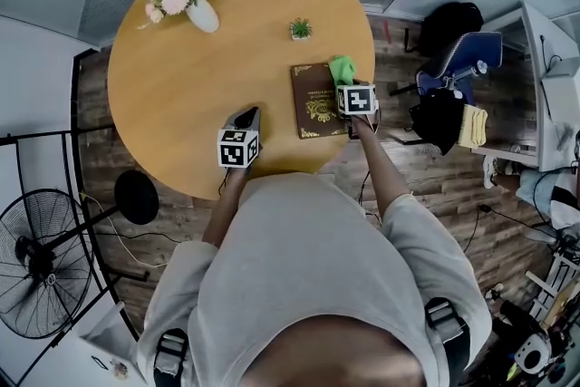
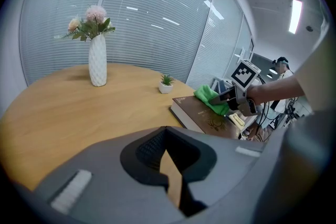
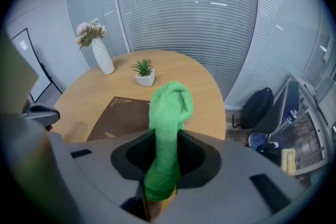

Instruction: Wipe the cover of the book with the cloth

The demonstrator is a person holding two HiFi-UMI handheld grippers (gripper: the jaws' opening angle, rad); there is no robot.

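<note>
Head view, right hand-held gripper (image 1: 347, 86) clamping cloth (image 1: 342, 66) over book (image 1: 314, 100), gilt lettering unreadable; left hand-held gripper (image 1: 247, 115) closed

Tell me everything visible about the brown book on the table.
The book is a closed hardcover, dark brown, with gold corner ornaments and a gold emblem in the middle. It lies flat, cover up, on the round wooden table near the edge on the person's right. The green cloth, clamped in the right gripper, lies over its far right corner; actual contact cannot be confirmed.
</note>
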